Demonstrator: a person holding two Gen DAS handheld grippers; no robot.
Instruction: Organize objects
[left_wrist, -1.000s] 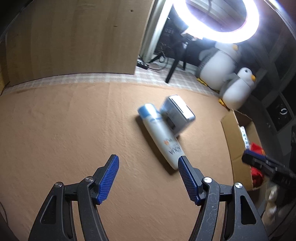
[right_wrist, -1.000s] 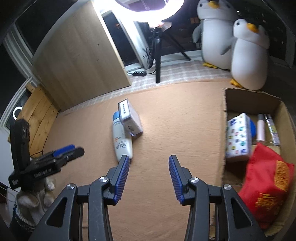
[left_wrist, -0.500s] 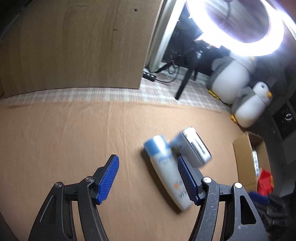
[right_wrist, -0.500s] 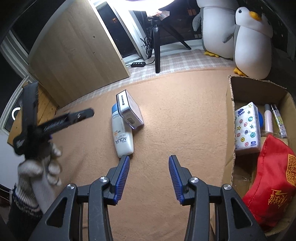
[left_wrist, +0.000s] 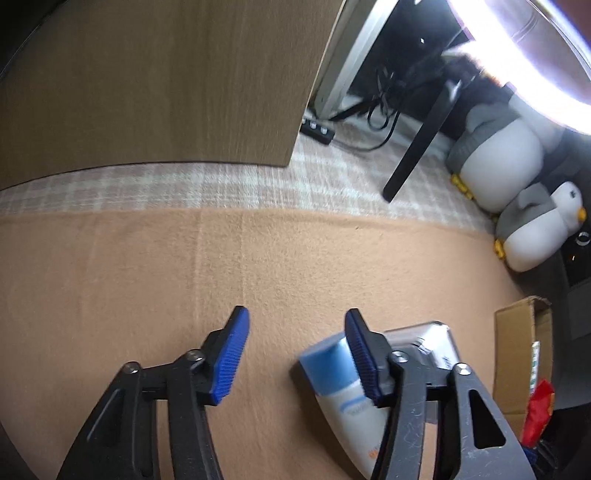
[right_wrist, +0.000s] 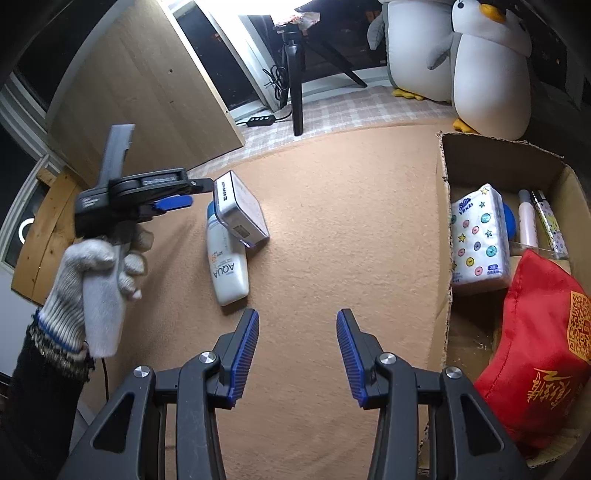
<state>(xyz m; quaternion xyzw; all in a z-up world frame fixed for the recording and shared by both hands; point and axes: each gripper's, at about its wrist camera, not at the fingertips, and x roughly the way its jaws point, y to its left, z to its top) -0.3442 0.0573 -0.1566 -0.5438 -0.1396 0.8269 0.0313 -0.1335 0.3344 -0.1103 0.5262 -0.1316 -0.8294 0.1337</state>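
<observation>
Sunscreen tube (right_wrist: 226, 263), white with a blue cap and "AQUA" lettering, flat on the tan blanket (right_wrist: 332, 221), well apart from the cardboard box (right_wrist: 443, 229) and to its left. Small silver-grey box (right_wrist: 242, 210) leaning across the tube's cap end, touching it. Left gripper (left_wrist: 295, 354) above that cap end, jaws spread and holding nothing, one blue pad over the cap and the other over bare blanket beside it; in the right wrist view, its tip level with the silver-grey box's upper end. Right gripper (right_wrist: 297, 354) nearer the camera than the tube, between tube and cardboard box, likewise parted and empty. Inside the cardboard box: tissue pack (right_wrist: 478, 236), red pouch (right_wrist: 535, 350), slim tubes (right_wrist: 528, 221). Beyond the cardboard box, two plush penguins (right_wrist: 487, 66).

Step in hand, by judgement: approach for a pick of one of the two stacked items. Next move likely calls for straddling the chosen item, lowering, closing, then carrying to the cardboard box without dragging the other.
</observation>
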